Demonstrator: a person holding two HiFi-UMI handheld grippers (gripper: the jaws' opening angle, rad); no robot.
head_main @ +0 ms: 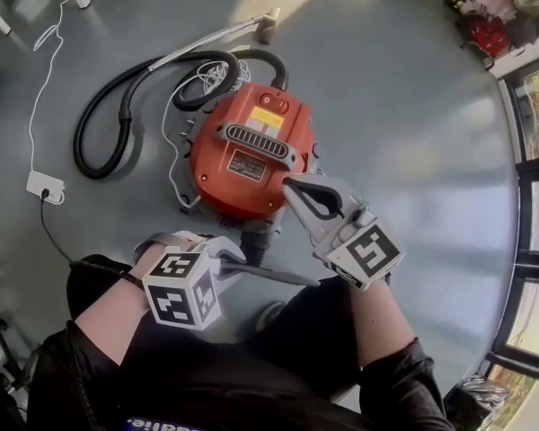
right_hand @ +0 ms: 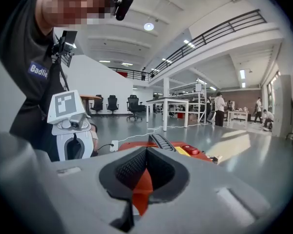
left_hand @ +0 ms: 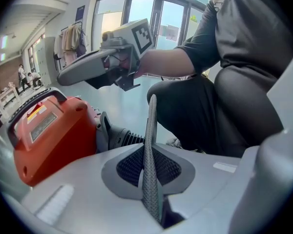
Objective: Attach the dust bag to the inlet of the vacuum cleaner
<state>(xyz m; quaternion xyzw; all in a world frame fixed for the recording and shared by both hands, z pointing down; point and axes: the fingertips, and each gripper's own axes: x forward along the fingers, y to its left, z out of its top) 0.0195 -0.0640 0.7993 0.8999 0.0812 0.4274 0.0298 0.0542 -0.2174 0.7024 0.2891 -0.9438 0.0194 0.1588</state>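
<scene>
The red vacuum cleaner (head_main: 247,151) (left_hand: 49,135) (right_hand: 185,152) lies on the grey floor, with its black ribbed inlet (left_hand: 112,135) (head_main: 256,232) on the side nearest me. My left gripper (head_main: 236,257) (left_hand: 149,152) is low in the head view and shut on the dust bag (left_hand: 150,126) (head_main: 283,275). The bag is a thin grey woven sheet seen edge-on, held just short of the inlet. My right gripper (head_main: 289,185) (right_hand: 145,167) hovers over the vacuum's near edge with its jaws shut and nothing between them. It also shows in the left gripper view as the right gripper (left_hand: 88,69).
A black hose (head_main: 117,115) curls left of the vacuum and ends in a metal wand (head_main: 225,30). A white cord runs to a power strip (head_main: 45,187) at far left. My knees fill the bottom of the head view. Glass doors (head_main: 534,151) stand at right.
</scene>
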